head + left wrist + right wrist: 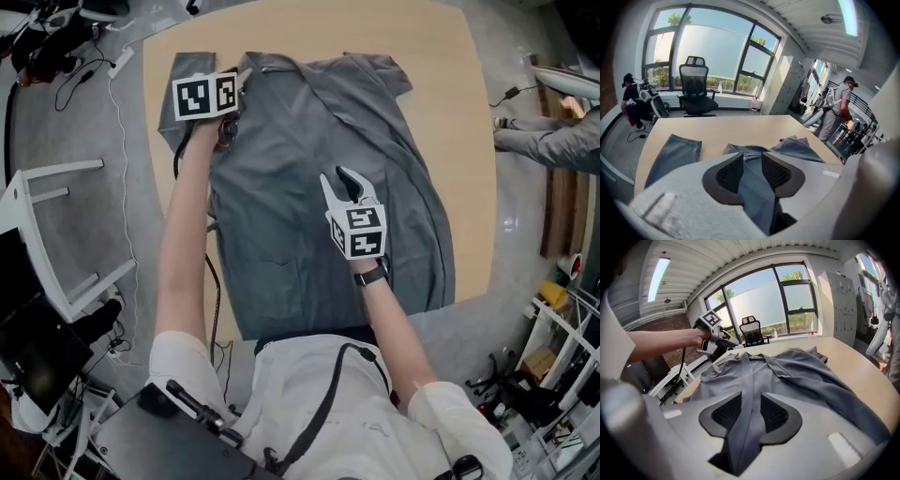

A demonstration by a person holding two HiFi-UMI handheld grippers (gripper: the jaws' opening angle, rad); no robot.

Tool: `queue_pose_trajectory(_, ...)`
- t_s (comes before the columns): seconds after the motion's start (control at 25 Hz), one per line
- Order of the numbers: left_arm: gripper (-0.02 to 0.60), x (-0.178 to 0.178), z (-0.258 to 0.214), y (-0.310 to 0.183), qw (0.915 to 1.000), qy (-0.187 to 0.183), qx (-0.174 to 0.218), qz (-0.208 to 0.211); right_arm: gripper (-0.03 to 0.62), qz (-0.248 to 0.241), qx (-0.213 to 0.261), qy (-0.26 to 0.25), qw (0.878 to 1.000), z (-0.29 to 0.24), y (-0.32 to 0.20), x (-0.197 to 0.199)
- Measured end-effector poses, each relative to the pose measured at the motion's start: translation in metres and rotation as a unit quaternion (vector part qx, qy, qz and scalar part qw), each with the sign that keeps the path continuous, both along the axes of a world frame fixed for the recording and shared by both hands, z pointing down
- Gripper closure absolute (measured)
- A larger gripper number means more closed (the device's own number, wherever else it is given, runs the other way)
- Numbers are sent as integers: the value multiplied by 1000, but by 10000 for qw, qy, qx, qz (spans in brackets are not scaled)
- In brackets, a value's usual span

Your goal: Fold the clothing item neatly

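A grey short-sleeved shirt (319,159) lies spread on the wooden table (441,75), collar at the far end and hem at the near edge. My left gripper (240,82) is over the shirt's far left shoulder. In the left gripper view its jaws (752,168) stand slightly apart, with a strip of the shirt (757,197) running loosely between the pads. My right gripper (346,180) hovers above the shirt's middle. In the right gripper view a raised fold of the shirt (747,380) passes between its parted jaws (751,412). A sleeve (675,152) lies flat at the left.
Bare table surrounds the shirt on the right and far side. An office chair (696,89) stands beyond the table by the windows. A white rack (47,216) and floor cables are on the left. A person (553,141) stands at the right, off the table.
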State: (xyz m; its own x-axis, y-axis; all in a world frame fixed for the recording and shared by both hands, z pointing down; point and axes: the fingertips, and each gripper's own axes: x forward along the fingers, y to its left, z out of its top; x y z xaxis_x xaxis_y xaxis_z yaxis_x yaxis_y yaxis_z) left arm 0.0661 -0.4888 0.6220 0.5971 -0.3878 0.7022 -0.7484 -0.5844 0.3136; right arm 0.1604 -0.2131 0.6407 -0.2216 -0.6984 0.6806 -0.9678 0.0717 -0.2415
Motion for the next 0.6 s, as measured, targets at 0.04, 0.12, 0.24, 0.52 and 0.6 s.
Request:
queue_pose_trajectory(0.04, 453, 5, -6, 16, 9999, 7, 61, 152, 462, 47, 68, -13, 10000, -6, 7, 6)
queue_pose_trajectory(0.12, 454, 17, -12, 54, 9990, -5, 98, 444, 465, 129, 162, -12, 9998, -17, 25, 19)
queue_pose_trajectory(0.24, 454, 34, -12, 113, 9972, -203, 103, 712, 467, 239, 217, -22, 9995, -29, 57, 39)
queue_pose_trajectory(0.52, 456, 100, -6, 223, 9937, 339, -582, 898, 467, 757, 305, 0, 9967, -47, 122, 81)
queue_pose_trajectory(0.6, 456, 127, -6, 246, 9901, 307, -560, 1253, 467, 1029, 271, -14, 9943, -44, 141, 95)
